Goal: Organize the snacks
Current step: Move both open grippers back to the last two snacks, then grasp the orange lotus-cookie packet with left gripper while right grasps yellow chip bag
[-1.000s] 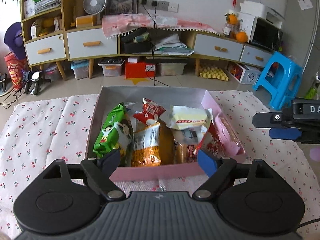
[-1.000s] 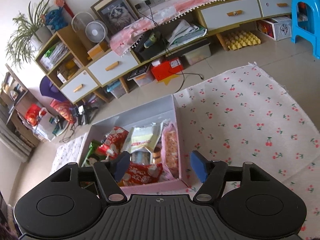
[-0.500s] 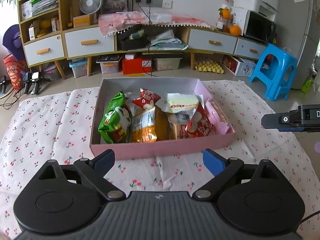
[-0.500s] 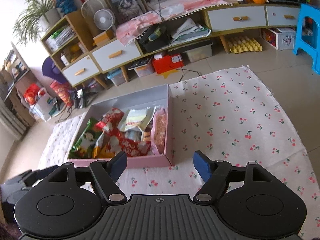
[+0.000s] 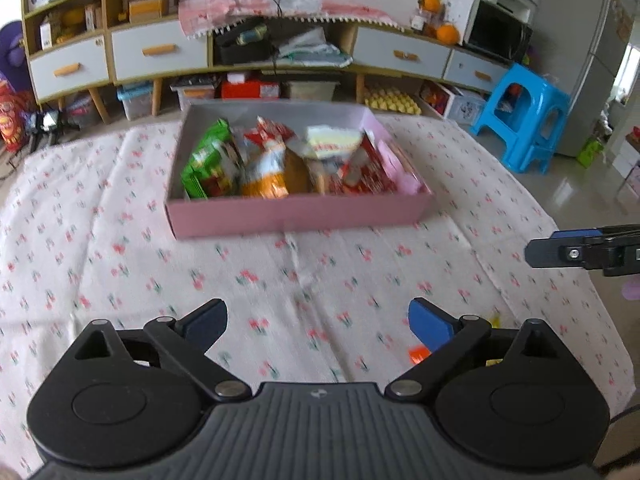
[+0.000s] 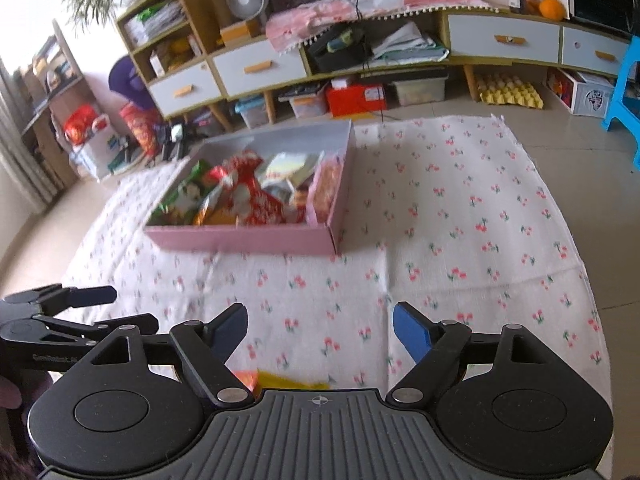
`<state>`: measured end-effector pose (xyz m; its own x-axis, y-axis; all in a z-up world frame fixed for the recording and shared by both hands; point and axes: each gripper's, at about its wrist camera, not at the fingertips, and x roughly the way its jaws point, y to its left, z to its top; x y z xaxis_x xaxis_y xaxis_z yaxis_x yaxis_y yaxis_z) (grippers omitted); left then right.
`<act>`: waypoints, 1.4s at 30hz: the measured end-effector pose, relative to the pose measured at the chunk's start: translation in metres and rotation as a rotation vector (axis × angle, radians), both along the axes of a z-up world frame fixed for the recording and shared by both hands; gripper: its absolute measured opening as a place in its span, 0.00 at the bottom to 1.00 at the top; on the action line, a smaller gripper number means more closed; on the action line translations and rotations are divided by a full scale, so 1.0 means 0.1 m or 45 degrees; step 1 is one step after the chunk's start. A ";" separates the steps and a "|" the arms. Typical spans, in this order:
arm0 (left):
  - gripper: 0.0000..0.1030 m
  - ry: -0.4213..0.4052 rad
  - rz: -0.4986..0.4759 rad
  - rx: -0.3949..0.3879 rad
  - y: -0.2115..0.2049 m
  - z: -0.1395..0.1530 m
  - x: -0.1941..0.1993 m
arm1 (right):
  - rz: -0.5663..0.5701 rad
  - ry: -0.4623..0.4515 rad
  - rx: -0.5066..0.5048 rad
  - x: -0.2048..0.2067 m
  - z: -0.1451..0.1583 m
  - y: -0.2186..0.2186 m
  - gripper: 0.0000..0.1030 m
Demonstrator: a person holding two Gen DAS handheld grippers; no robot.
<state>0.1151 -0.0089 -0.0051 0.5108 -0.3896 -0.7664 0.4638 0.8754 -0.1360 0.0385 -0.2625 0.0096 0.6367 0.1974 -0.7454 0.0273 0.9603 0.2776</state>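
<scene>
A pink box (image 5: 300, 212) (image 6: 244, 240) stands on a cherry-print cloth (image 5: 120, 240) (image 6: 460, 220) and holds several snack packets: a green one (image 5: 208, 160), an orange one (image 5: 264, 176), a red one (image 5: 364, 172) (image 6: 256, 200) and a pale yellow one (image 5: 332, 140). My left gripper (image 5: 316, 320) is open and empty, well back from the box. My right gripper (image 6: 320, 328) is open and empty too. An orange and yellow wrapper (image 6: 280, 380) lies on the cloth just under the right gripper; a bit of it also shows in the left wrist view (image 5: 418, 356).
A long low cabinet with drawers (image 5: 160, 52) (image 6: 500, 40) runs along the back wall, with storage boxes under it. A blue plastic stool (image 5: 524, 116) stands at the right. The right gripper's finger (image 5: 576, 248) shows at the right edge of the left wrist view.
Both grippers have drawn back and away from the box, which looks smaller and farther. Both stay open and empty. A wrapper has come into view near the grippers.
</scene>
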 end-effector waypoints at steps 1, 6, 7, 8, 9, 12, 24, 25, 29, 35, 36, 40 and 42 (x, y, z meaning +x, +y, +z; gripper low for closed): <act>0.94 0.021 -0.016 -0.002 -0.01 -0.02 -0.03 | 0.005 0.017 -0.009 -0.02 -0.02 0.01 0.79; 0.90 0.123 -0.077 -0.019 -0.13 -0.12 -0.12 | 0.038 0.112 -0.058 -0.12 -0.18 0.05 0.79; 0.88 0.148 -0.082 -0.025 -0.14 -0.15 -0.14 | 0.041 0.127 -0.071 -0.13 -0.20 0.06 0.79; 0.87 0.174 -0.088 -0.034 -0.17 -0.17 -0.14 | 0.046 0.137 -0.080 -0.15 -0.22 0.06 0.79; 0.85 0.200 -0.093 -0.046 -0.19 -0.20 -0.15 | 0.051 0.150 -0.089 -0.17 -0.25 0.07 0.79; 0.74 0.283 -0.108 -0.072 -0.26 -0.30 -0.17 | 0.052 0.180 -0.096 -0.19 -0.30 0.05 0.79; 0.54 0.376 -0.118 -0.111 -0.49 -0.44 -0.20 | 0.031 0.238 -0.107 -0.16 -0.38 0.00 0.79; 0.54 0.368 -0.122 -0.104 -0.50 -0.43 -0.21 | 0.032 0.241 -0.108 -0.17 -0.39 0.00 0.79; 0.51 0.313 -0.140 -0.042 -0.53 -0.43 -0.24 | 0.032 0.254 -0.110 -0.16 -0.41 0.01 0.79; 0.47 0.236 -0.098 0.070 -0.42 -0.41 -0.23 | 0.049 0.266 -0.101 -0.15 -0.43 0.06 0.79; 0.47 0.232 -0.085 0.079 -0.37 -0.40 -0.22 | 0.054 0.268 -0.097 -0.15 -0.43 0.08 0.79; 0.41 0.217 -0.044 0.095 -0.22 -0.38 -0.19 | 0.082 0.281 -0.066 -0.15 -0.44 0.16 0.79; 0.41 0.208 -0.025 0.102 -0.16 -0.36 -0.19 | 0.099 0.295 -0.033 -0.15 -0.45 0.21 0.79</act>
<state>0.0966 -0.0247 -0.0414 0.3696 -0.3327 -0.8676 0.4583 0.8775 -0.1413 0.0239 -0.2411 -0.0355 0.4315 0.2186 -0.8752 0.0128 0.9686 0.2482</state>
